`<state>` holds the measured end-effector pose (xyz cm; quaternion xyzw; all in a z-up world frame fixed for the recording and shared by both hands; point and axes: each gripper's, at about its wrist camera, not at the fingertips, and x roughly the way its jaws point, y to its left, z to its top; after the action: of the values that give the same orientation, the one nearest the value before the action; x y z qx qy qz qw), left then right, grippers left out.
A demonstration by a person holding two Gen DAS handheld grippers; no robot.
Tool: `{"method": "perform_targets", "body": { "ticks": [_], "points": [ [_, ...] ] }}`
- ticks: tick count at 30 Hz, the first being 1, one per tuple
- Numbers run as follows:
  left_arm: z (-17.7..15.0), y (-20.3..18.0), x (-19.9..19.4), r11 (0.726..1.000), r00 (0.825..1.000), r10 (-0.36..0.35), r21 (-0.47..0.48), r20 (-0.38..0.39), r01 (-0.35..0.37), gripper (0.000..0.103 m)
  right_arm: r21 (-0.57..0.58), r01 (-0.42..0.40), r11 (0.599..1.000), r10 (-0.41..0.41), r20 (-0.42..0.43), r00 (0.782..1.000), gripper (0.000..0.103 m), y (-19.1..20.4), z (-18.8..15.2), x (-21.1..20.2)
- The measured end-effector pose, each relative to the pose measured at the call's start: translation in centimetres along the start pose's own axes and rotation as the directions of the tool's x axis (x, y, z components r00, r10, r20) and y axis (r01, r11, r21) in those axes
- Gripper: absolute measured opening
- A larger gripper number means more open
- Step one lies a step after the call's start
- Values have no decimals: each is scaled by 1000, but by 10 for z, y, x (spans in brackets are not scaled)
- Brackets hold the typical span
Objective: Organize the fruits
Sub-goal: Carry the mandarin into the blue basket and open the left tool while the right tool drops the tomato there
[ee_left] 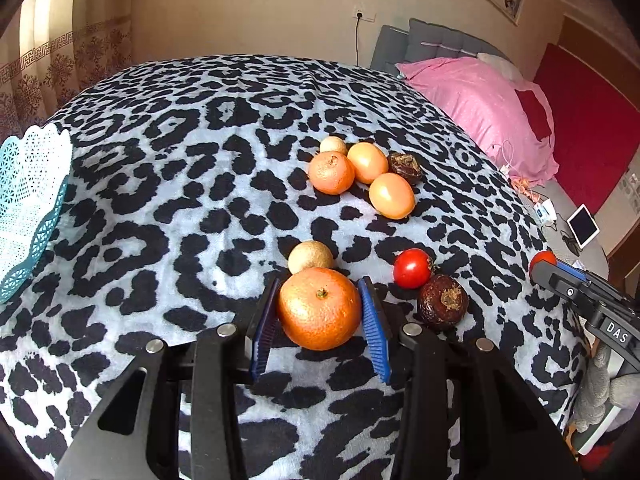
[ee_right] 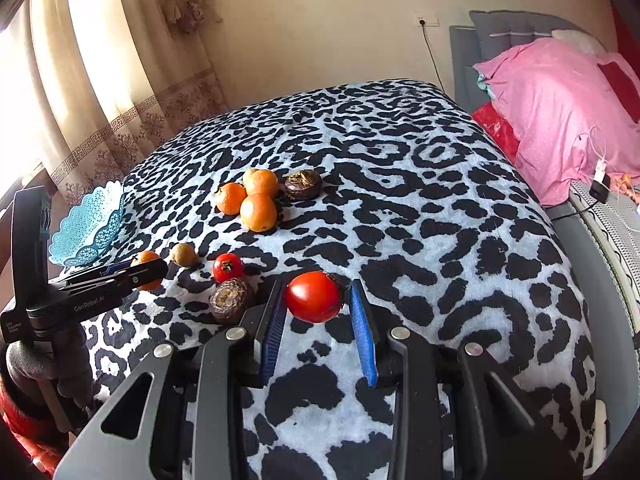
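Observation:
A large orange (ee_left: 319, 308) sits between the blue pads of my left gripper (ee_left: 320, 284), which is shut on it. Just behind it lies a tan round fruit (ee_left: 310, 256); to the right are a small tomato (ee_left: 412, 268) and a dark wrinkled fruit (ee_left: 442, 302). My right gripper (ee_right: 316, 282) is shut on a bigger red tomato (ee_right: 314, 296). Farther back lies a cluster: a mandarin (ee_left: 331, 173), two smooth orange fruits (ee_left: 367, 162), a small tan fruit (ee_left: 333, 145) and another dark fruit (ee_left: 405, 166). A teal lattice basket (ee_left: 28, 208) stands at the far left edge.
Everything rests on a leopard-print blanket (ee_left: 180, 200) over a raised surface. A pink pillow (ee_left: 480, 108) and a grey headboard (ee_left: 432, 40) lie to the right. Curtains (ee_right: 80, 80) hang at the left. A tablet (ee_left: 583, 226) and cables lie beyond the right edge.

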<state>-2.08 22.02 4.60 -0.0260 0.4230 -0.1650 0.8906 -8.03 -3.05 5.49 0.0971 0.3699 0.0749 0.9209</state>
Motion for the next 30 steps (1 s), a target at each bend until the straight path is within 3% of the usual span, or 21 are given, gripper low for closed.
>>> {"method": "perform_targets", "body": {
  "ticks": [13, 22, 30],
  "points": [
    [15, 79, -49, 987, 985, 123, -114, 124, -109, 41, -75, -58, 995, 58, -10, 998, 32, 57, 14, 12],
    [15, 159, -78, 944, 947, 284, -217, 153, -248, 41, -152, -130, 980, 123, -54, 991, 32, 113, 29, 36],
    [9, 205, -89, 915, 930, 339, -279, 141, -291, 41, -243, -209, 947, 190, -99, 977, 32, 176, 40, 58]
  ]
}}
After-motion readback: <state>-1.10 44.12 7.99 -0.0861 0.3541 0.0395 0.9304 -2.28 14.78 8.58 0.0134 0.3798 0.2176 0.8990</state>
